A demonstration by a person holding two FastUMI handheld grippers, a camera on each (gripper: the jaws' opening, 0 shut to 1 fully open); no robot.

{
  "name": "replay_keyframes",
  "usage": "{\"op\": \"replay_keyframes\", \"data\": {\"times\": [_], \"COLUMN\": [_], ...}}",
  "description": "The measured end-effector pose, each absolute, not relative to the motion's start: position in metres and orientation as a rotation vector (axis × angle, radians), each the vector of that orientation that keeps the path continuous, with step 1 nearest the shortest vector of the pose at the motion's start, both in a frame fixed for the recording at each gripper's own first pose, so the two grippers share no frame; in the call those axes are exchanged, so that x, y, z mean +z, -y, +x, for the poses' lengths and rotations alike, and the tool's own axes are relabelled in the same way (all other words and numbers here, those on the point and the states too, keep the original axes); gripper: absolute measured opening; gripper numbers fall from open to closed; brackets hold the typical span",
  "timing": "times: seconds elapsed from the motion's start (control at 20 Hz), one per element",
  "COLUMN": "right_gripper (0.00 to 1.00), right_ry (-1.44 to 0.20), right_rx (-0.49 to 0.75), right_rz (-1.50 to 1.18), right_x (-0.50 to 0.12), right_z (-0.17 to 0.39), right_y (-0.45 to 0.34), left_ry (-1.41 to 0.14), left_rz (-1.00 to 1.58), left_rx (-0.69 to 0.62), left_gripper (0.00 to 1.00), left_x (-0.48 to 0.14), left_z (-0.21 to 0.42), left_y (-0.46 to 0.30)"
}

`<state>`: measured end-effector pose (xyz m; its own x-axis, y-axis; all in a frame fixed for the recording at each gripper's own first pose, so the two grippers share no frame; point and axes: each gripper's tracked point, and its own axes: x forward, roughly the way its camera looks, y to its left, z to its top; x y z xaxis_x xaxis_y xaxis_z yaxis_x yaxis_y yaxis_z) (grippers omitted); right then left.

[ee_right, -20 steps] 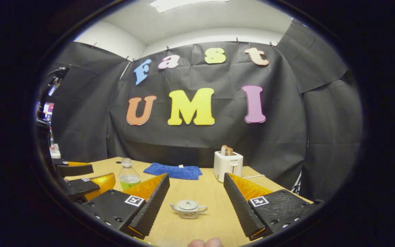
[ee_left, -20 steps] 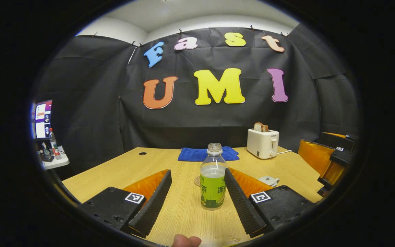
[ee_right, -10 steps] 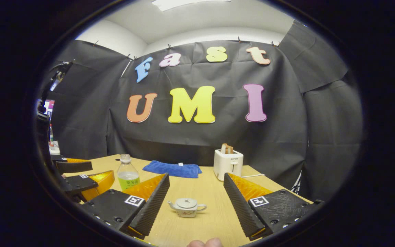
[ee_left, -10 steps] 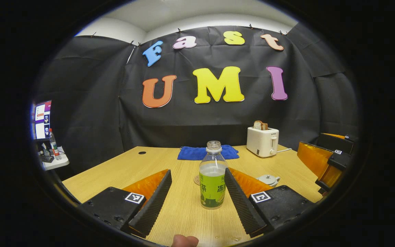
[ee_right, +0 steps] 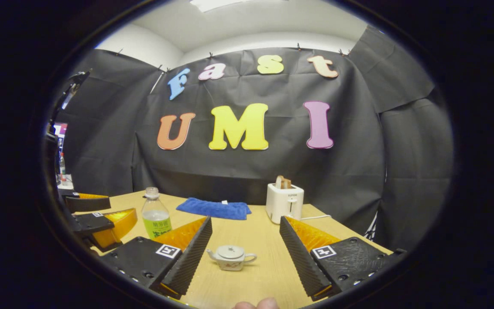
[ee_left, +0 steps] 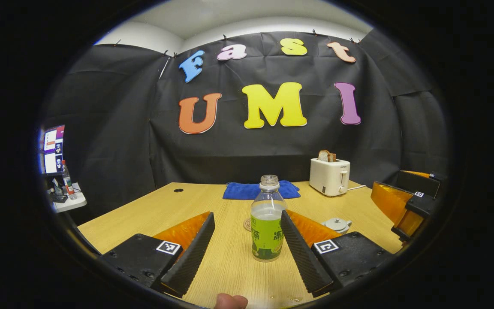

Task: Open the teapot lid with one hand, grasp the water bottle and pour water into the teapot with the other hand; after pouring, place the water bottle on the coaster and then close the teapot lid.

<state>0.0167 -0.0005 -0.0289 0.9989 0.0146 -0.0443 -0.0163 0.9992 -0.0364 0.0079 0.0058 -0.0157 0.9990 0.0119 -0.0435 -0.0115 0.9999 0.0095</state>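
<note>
While both our tongs stand wide apart, the left tongs (ee_left: pixel 247 251) have the upright water bottle (ee_left: pixel 266 223) between the fingers, not gripped. The right tongs (ee_right: pixel 245 257) frame the lidded teapot (ee_right: pixel 230 257) on the worktop (ee_right: pixel 255 274). Farther stand a towel (ee_right: pixel 214 208) and a toaster (ee_right: pixel 284 202).

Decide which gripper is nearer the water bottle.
Left. The left gripper is open with the water bottle between its fingers; the right gripper is off to the side, open around the teapot.
</note>
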Motion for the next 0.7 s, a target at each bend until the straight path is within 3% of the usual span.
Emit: {"op": "replay_keyframes", "data": {"times": [0.7], "right_gripper": [0.95], "right_ry": [-0.144], "right_rx": [0.036], "right_rz": [-0.042], "right_x": [-0.092], "right_z": [0.074], "right_y": [-0.011], "left_ry": [-0.040], "left_rz": [-0.006], "left_rx": [0.022], "left_gripper": [0.97], "left_x": [-0.015], "left_z": [0.010], "left_y": [-0.015]}}
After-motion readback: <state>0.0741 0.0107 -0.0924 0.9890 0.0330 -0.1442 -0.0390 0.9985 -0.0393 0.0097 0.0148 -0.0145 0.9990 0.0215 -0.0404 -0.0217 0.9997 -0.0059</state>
